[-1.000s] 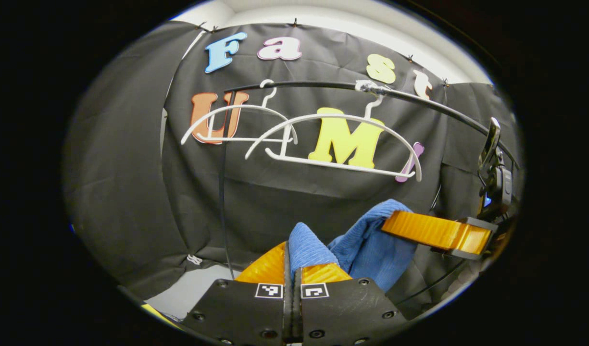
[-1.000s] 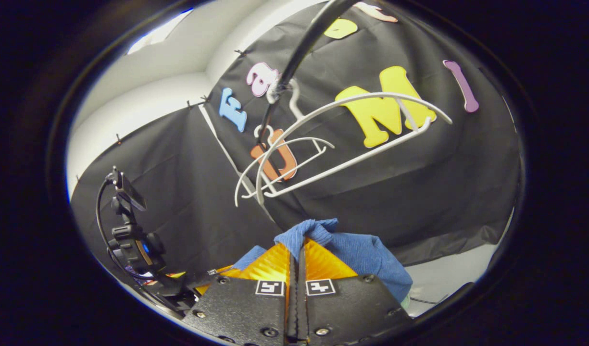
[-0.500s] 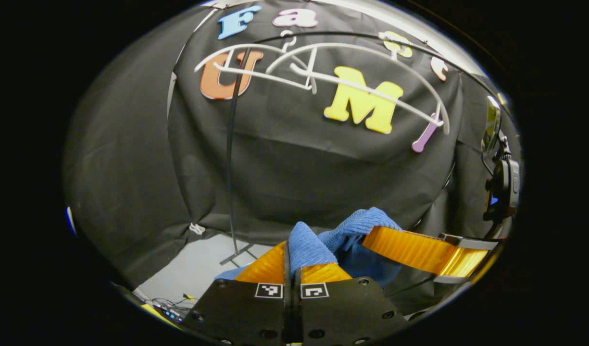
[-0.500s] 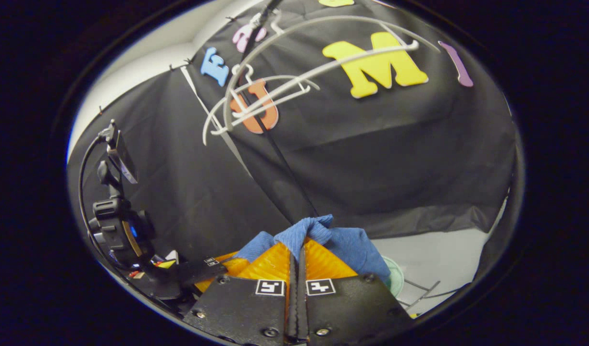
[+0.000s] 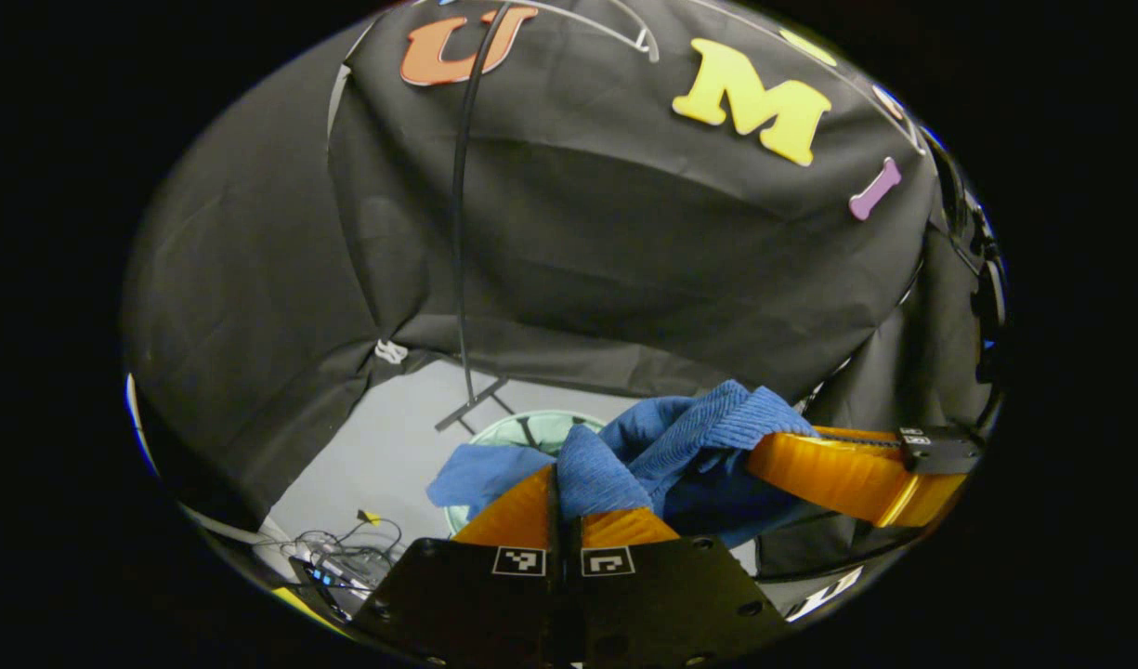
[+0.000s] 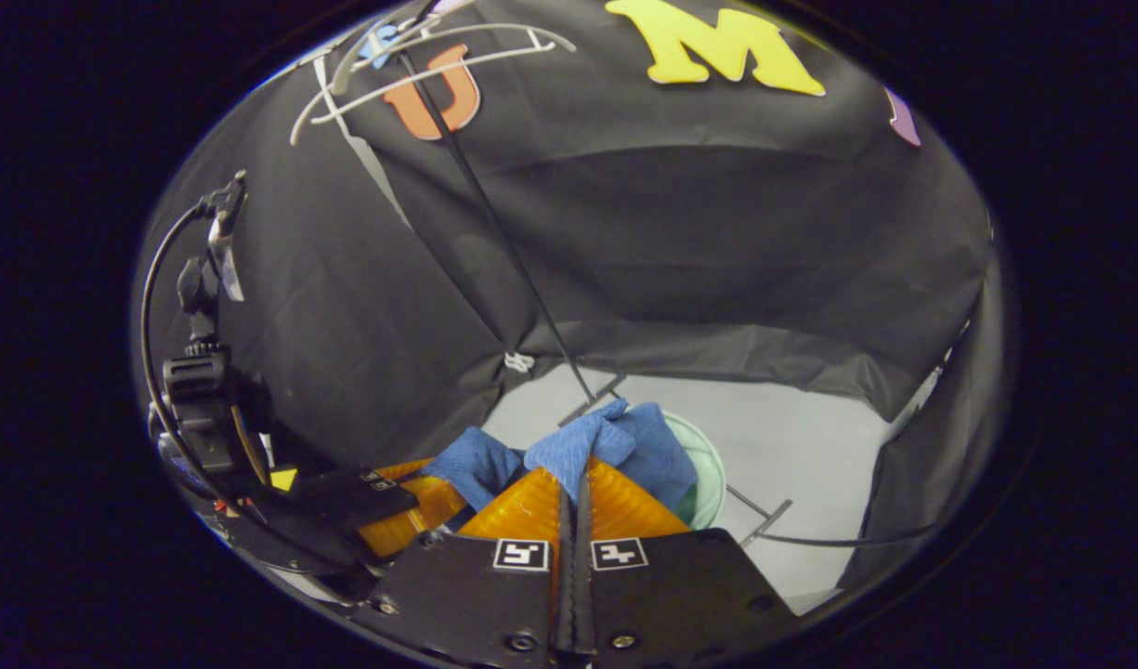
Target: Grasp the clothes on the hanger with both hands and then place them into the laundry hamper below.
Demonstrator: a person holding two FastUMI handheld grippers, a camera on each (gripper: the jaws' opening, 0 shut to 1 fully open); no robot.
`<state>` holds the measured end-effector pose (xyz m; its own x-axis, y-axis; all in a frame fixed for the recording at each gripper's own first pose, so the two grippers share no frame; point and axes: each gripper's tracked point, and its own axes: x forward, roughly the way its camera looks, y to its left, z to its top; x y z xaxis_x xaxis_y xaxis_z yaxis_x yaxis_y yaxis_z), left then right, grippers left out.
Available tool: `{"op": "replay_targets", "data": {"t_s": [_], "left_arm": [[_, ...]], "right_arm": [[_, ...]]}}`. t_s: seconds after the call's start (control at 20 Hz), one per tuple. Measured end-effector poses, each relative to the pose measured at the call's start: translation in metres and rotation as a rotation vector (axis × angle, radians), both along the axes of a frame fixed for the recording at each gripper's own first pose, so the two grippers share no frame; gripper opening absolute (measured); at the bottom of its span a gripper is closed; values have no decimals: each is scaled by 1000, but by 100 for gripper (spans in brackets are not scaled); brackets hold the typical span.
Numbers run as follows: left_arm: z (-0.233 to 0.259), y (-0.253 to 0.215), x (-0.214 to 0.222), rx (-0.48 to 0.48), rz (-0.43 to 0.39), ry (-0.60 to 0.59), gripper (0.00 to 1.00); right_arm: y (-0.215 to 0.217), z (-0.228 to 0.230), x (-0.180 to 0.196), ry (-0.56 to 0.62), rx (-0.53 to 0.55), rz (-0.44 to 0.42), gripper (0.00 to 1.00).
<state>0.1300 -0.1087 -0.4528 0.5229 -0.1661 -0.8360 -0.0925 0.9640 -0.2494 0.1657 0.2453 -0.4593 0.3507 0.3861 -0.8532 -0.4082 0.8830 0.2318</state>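
Blue knit clothes (image 5: pixel 666 446), soft and limp, pinched at bunched folds by both closed fingers, near hamper (image 6: pixel 703 469).

My two cameras angled down over the laundry hamper (image 5: pixel 522 429) (image 6: pixel 703 469), close above it, each facing the black booth wall, sharing hamper and floor.

A thin black rack pole (image 5: pixel 458 232) rises from a crossed foot (image 5: pixel 471 406) on the pale grey floor (image 5: pixel 383 455), in front of the black cloth wall (image 5: pixel 624 242). A tangle of cables (image 5: pixel 341 553) lies on the floor at the lower left of the left gripper view. A small white knot (image 6: pixel 517 361) sits where two cloth panels meet near the floor.
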Motion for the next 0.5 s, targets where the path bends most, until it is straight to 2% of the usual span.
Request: {"op": "replay_targets", "data": {"t_s": [0.25,0.3,0.35,0.4,0.45,0.5], "left_arm": [[-37,-8,-13,25,-53,136,0],[-44,-8,-14,33,-61,154,5],[-48,-7,-14,40,-61,163,0],[-51,-5,-16,43,-59,173,5],[-55,-4,-17,46,-54,182,0],[-57,-1,-17,50,-48,183,1]], "right_arm": [[-7,-30,-4,84,-109,4,4],[-7,-35,-3,96,-113,-2,4],[-10,-43,1,106,-125,-5,4],[-12,-49,2,112,-133,-16,4],[-13,-55,2,117,-138,-23,4],[-14,-58,2,126,-142,-23,4]]}}
